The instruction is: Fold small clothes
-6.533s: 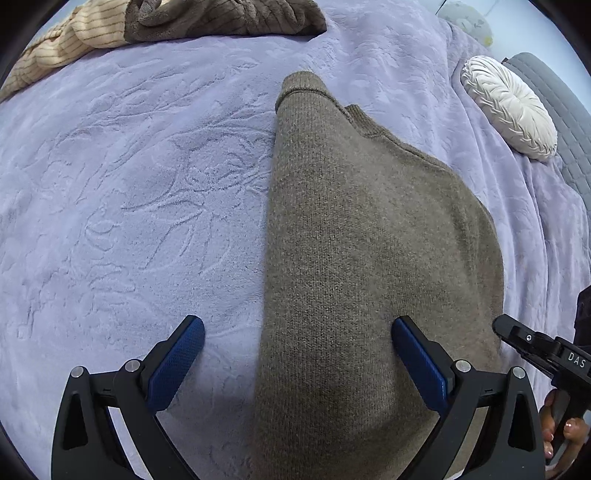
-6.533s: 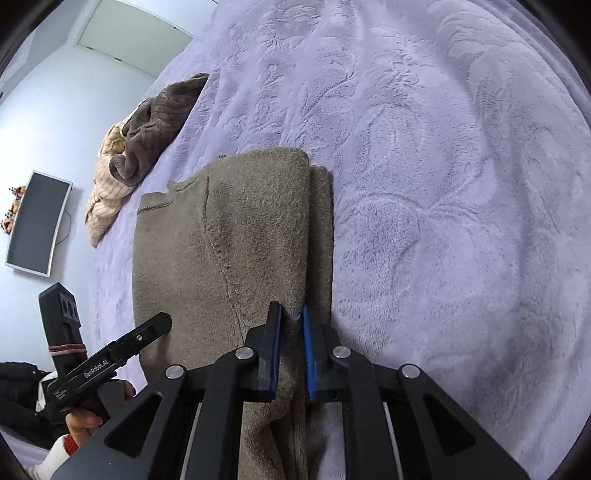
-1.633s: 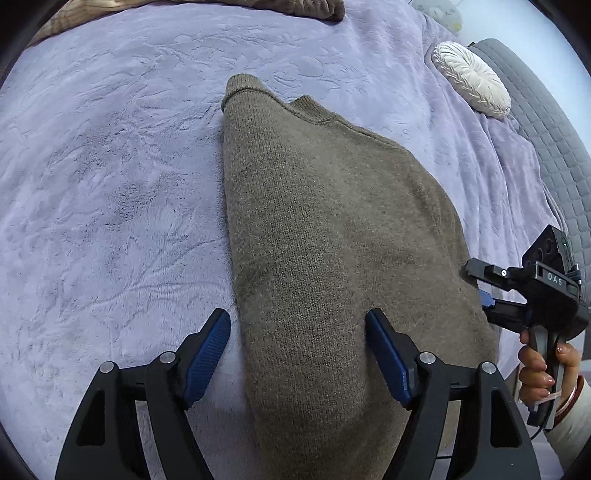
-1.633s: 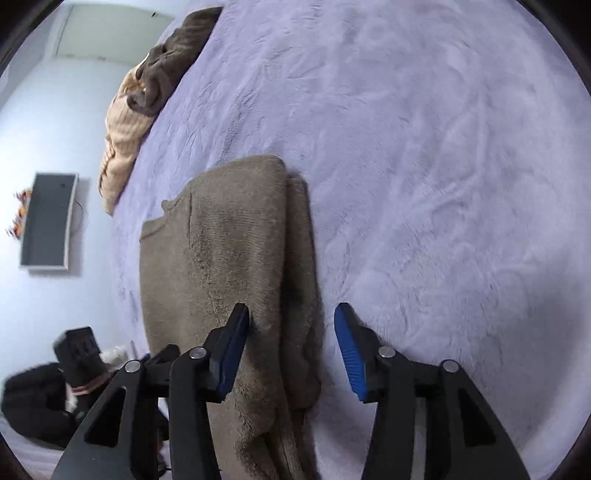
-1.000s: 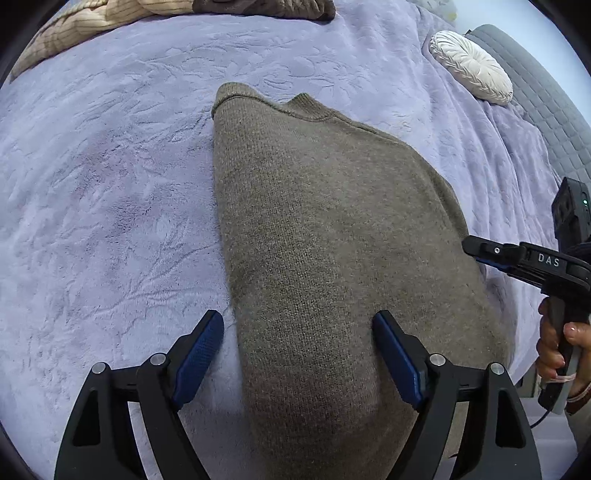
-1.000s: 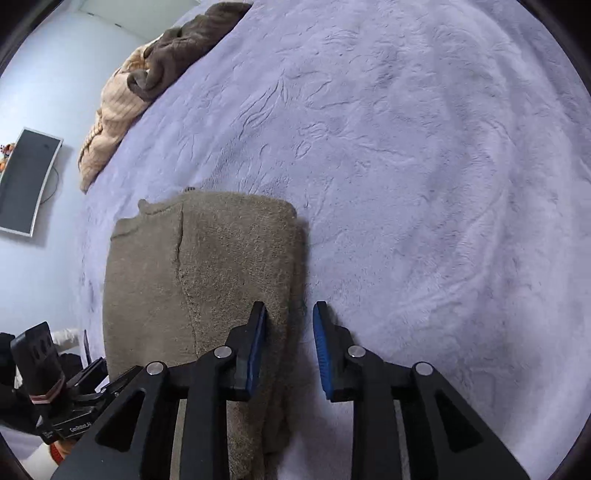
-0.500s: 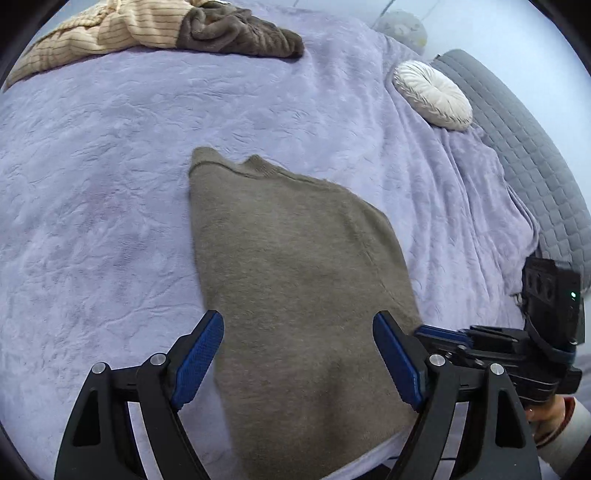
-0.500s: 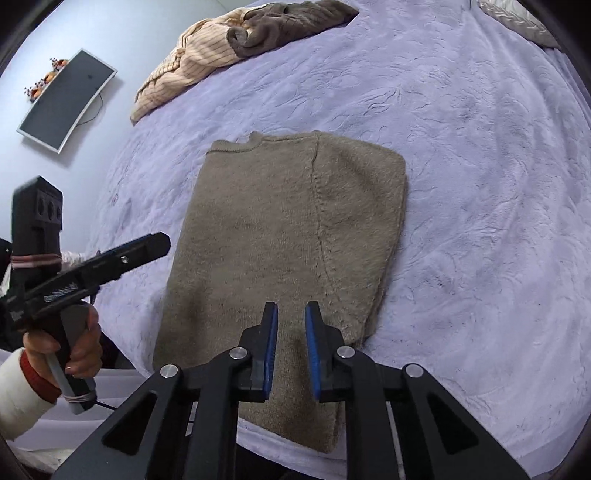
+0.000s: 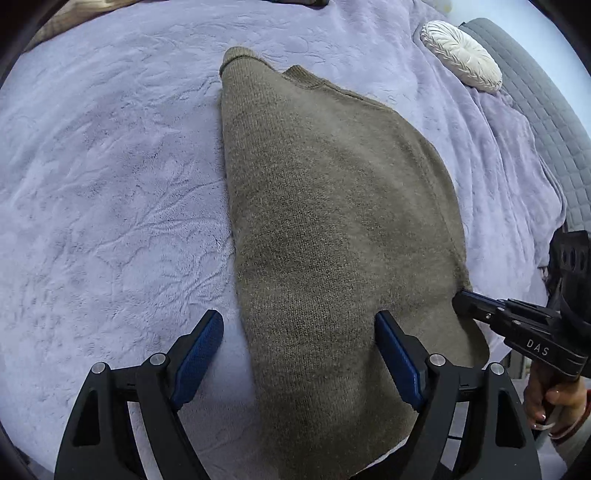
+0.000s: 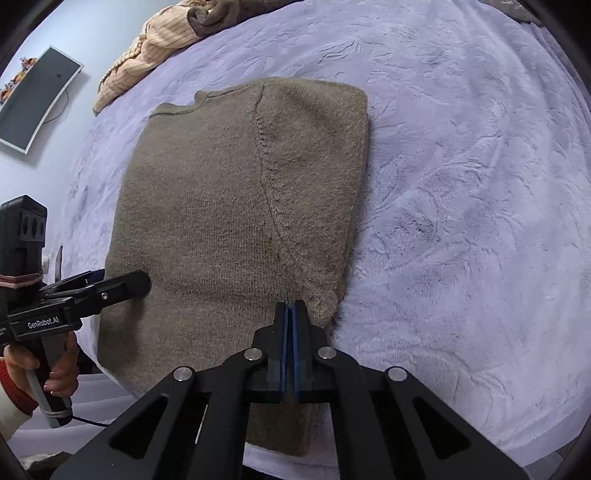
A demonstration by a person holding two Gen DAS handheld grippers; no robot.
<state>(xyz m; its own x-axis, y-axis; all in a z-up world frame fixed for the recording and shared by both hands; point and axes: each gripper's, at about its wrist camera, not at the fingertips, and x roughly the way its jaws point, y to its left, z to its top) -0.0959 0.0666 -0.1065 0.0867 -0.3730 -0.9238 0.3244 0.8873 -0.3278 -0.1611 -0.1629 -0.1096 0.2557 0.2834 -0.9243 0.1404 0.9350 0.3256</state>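
Observation:
An olive-brown knit sweater (image 9: pixel 332 221) (image 10: pixel 221 221) lies flat on the lavender blanket (image 9: pixel 110 184), folded lengthwise with its collar at the far end. My left gripper (image 9: pixel 299 350) hangs open over the sweater's near left part; one blue pad is over the blanket and the other over the knit. It shows side-on at the sweater's left edge in the right wrist view (image 10: pixel 142 284). My right gripper (image 10: pixel 290 308) is just above the near right corner of the sweater. Its jaws are closing fully, the blue pads meeting with no cloth seen between them. Its tip (image 9: pixel 460 297) touches the sweater's right edge.
A pile of beige striped and brown clothes (image 10: pixel 177 33) lies at the far side of the bed. A white round cushion (image 9: pixel 461 55) rests by a grey quilted headboard (image 9: pixel 546 110). A dark screen (image 10: pixel 33 96) hangs on the wall. The bed edge runs just below the sweater's hem.
The right gripper's narrow gap has shut completely, and it moved back from the sweater's right side to its near right corner. The left gripper pulled away, then came close again, still open.

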